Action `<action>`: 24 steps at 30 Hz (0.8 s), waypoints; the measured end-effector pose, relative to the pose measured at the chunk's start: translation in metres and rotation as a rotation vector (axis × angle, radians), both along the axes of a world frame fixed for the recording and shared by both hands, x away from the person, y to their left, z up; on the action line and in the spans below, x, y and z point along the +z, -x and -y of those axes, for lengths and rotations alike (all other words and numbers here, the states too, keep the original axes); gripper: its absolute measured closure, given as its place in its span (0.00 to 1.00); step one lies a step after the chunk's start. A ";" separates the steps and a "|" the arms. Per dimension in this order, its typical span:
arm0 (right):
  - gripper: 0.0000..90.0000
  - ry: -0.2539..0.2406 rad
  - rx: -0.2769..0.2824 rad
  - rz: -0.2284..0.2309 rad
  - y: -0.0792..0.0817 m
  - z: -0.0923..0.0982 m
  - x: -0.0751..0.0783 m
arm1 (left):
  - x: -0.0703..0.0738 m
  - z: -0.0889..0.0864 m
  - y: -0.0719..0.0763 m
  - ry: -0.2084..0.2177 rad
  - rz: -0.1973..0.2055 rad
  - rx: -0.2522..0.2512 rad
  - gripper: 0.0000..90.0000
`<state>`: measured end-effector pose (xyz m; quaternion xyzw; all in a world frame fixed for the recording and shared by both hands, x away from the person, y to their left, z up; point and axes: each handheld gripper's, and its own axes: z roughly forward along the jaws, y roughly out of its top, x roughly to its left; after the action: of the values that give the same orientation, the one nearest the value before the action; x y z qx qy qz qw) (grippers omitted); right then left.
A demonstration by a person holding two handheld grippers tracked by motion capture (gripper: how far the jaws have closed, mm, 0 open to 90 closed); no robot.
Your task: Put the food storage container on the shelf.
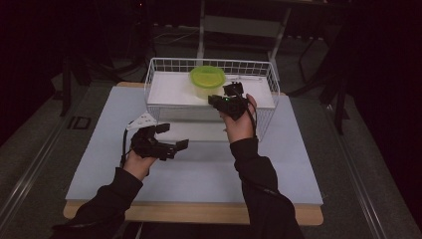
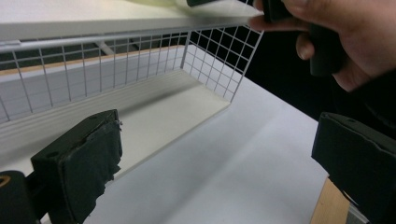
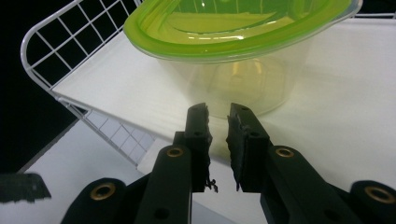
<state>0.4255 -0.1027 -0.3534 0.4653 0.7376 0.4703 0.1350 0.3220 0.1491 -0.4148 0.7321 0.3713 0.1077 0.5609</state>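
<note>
A clear plastic container with a lime-green lid (image 1: 207, 77) (image 3: 233, 56) stands on the white upper board of a wire rack (image 1: 149, 74) (image 3: 46, 51) at the back of the table. My right gripper (image 1: 224, 93) (image 3: 218, 112) is level with that board, just in front of the container's base. Its jaws stand nearly together with a narrow gap and nothing between them. My left gripper (image 1: 173, 136) (image 2: 229, 144) hovers low over the white mat, left of and in front of the rack. Its jaws are wide open and empty, pointing towards the rack's lower opening (image 2: 219, 60).
The rack's wire mesh walls rise around the upper board, and a lower white board (image 2: 154, 116) lies under it. The white mat (image 1: 199, 169) covers a wooden table whose edge (image 1: 199, 213) runs along the front. The right hand (image 2: 336, 37) appears beside the rack's corner.
</note>
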 end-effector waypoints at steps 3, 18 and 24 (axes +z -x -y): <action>0.85 0.004 -0.005 -0.009 -0.005 -0.003 0.000 | -0.001 0.000 0.000 0.002 -0.006 0.000 0.03; 0.83 0.002 0.032 -0.015 0.011 -0.004 0.003 | 0.000 -0.004 0.007 0.014 0.008 0.001 0.03; 0.80 0.009 0.063 -0.003 0.029 0.000 -0.002 | -0.003 -0.008 0.012 0.016 -0.004 0.001 0.03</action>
<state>0.3968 -0.1025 -0.3554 0.4418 0.7544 0.4702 0.1210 0.3095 0.1568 -0.4173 0.7277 0.3737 0.1036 0.5658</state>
